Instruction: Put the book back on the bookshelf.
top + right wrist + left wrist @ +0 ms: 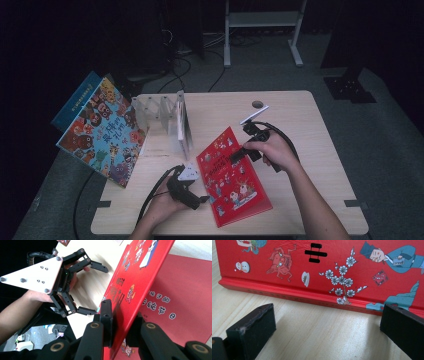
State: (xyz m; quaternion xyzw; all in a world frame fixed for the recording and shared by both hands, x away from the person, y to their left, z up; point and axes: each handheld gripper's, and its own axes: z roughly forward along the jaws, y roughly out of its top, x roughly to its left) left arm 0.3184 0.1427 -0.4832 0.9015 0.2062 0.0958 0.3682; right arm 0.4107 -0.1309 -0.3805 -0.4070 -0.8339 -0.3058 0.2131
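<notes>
High view: red picture book (232, 175) lies on the wooden table (300, 125), near the front edge, between the two hands; right gripper (239, 155) sits at its right edge, left gripper (204, 199) rests on the table just off its spine side. Right gripper view: the jaws are clamped on the book's front cover (140, 277), lifted off the red page (185, 302) beneath. Left gripper view: jaws spread wide with nothing between them, facing the book's spine (294, 293), apart from it.
</notes>
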